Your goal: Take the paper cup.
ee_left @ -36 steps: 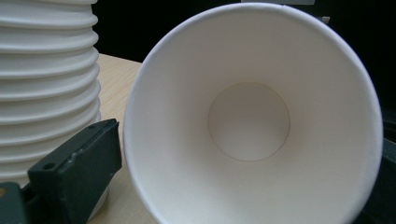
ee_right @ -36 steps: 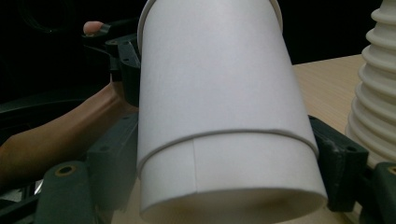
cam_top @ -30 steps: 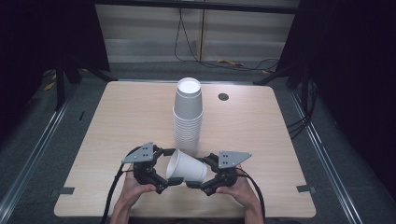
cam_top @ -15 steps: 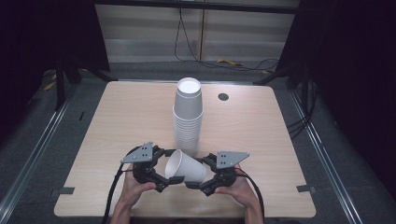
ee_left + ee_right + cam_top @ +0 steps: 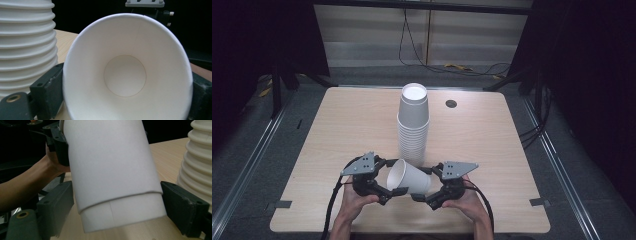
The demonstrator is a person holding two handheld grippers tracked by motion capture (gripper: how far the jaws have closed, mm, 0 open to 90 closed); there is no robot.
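The white cup [image 5: 408,177] lies sideways between both grippers: left gripper [image 5: 388,192] just closed onto its rim, right gripper [image 5: 421,196] clamps the base (stack [image 5: 413,125] behind).

You've got a white paper cup [image 5: 408,176] lying sideways between your two grippers near the table's [image 5: 337,125] front edge. Your left gripper [image 5: 388,189] has just been closing on its rim end with the cup between the jaws, and your right gripper [image 5: 424,196] clamps the base end. The cup stack [image 5: 413,125] stands just behind.
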